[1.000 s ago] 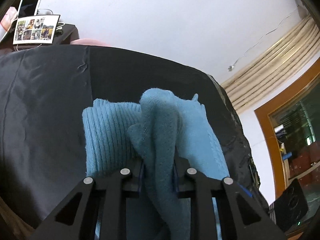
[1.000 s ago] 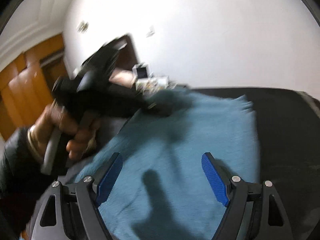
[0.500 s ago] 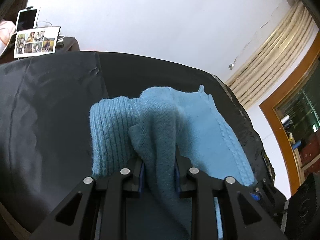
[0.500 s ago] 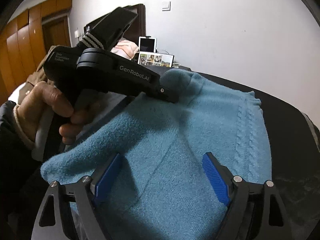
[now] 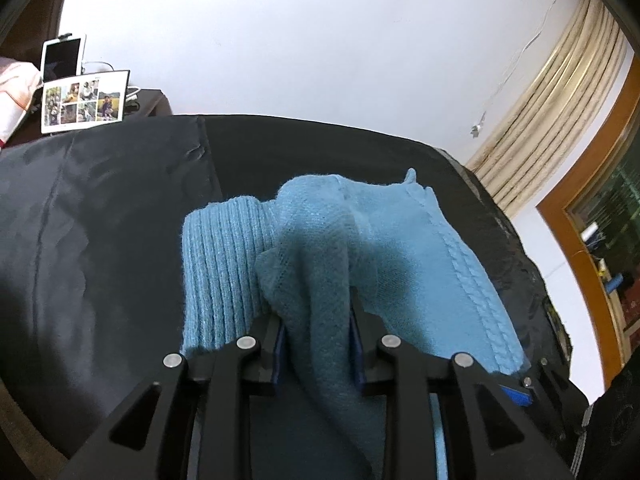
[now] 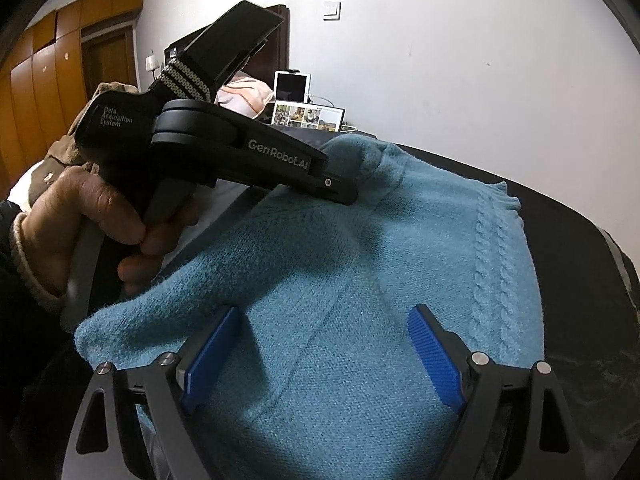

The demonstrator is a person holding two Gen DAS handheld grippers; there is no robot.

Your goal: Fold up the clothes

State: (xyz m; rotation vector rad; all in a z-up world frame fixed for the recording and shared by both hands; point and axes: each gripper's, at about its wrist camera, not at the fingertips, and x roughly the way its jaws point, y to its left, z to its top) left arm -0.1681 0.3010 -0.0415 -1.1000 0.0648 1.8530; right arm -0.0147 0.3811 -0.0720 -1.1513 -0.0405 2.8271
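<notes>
A light blue knitted sweater (image 5: 400, 248) lies partly folded on a black cloth-covered surface (image 5: 100, 220). My left gripper (image 5: 318, 312) is shut on a bunched fold of the sweater and holds it raised. In the right wrist view the sweater (image 6: 360, 300) fills the middle, and the left gripper (image 6: 344, 194), held by a hand, pinches the fabric near its far edge. My right gripper (image 6: 324, 340) is open and empty, its blue pads just above the near part of the sweater.
A photo collage (image 5: 82, 106) and a tablet (image 5: 62, 58) stand on a dark cabinet at the back left. Curtains (image 5: 560, 92) and a wood-framed window are to the right. Wooden wardrobe doors (image 6: 48, 80) show at the left in the right wrist view.
The left gripper keeps its hold on the fold and has drifted slightly over the sweater. The right gripper has steadied and come a little closer over the near part, still open.
</notes>
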